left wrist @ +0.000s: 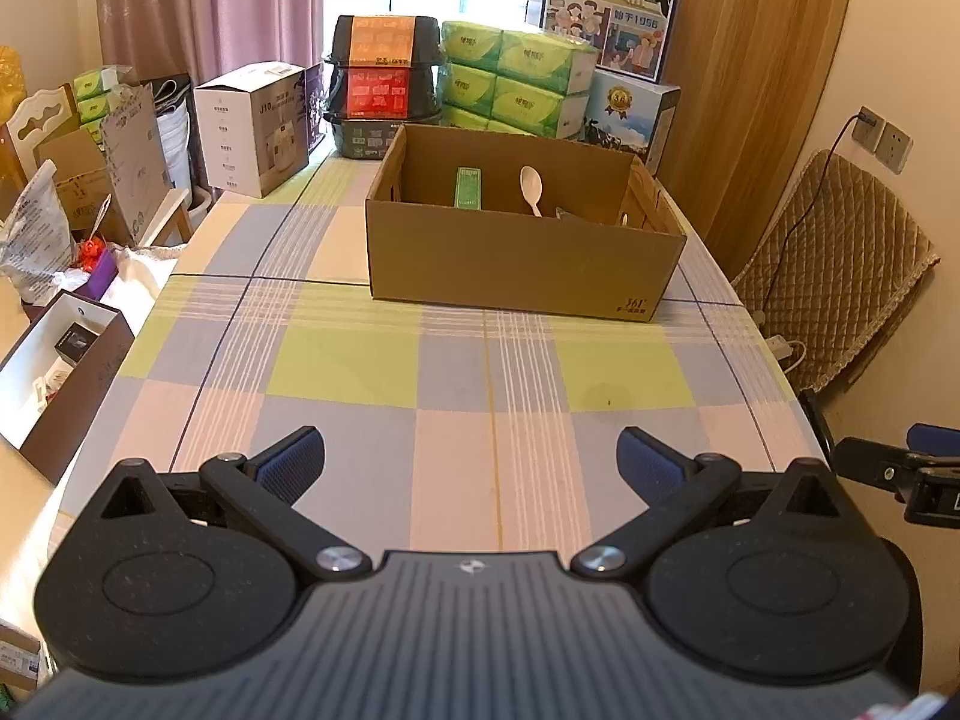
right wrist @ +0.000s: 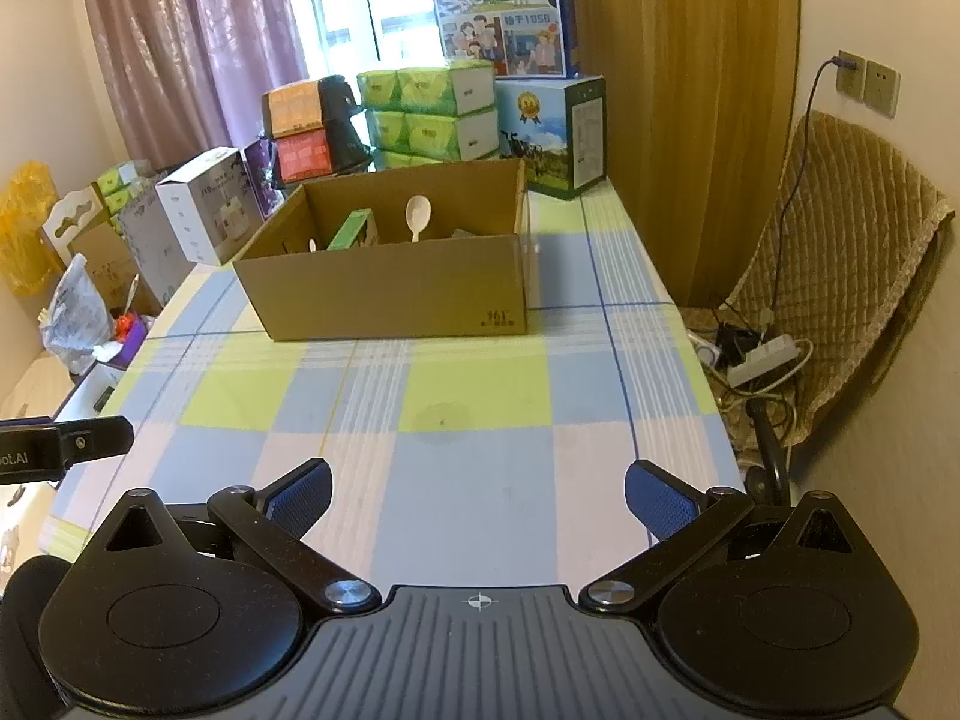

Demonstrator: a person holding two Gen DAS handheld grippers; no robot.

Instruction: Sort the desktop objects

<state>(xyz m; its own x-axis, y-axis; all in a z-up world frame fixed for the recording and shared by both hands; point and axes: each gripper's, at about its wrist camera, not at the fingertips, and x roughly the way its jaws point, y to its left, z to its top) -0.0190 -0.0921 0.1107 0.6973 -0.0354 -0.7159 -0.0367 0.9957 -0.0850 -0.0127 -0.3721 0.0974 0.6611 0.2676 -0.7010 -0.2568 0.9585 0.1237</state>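
Both the left tool (left wrist: 471, 461) and right tool (right wrist: 478, 495) gape wide, empty. At 12 o'clock in the open brown cardboard box (left wrist: 522, 264), the white plastic spoon (left wrist: 531, 188) looks light and slippery: pinch its handle. The green rectangular carton (left wrist: 468, 186) looks stiff.

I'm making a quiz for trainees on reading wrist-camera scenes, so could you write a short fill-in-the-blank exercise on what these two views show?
1. The white spoon lies inside the ____ box.
2. The jaws of the left gripper and the right gripper are both ____.
3. The flat packet in the box beside the spoon is coloured ____.
4. The box stands on a table covered by a ____ cloth.

Missing words: cardboard; open; green; checked
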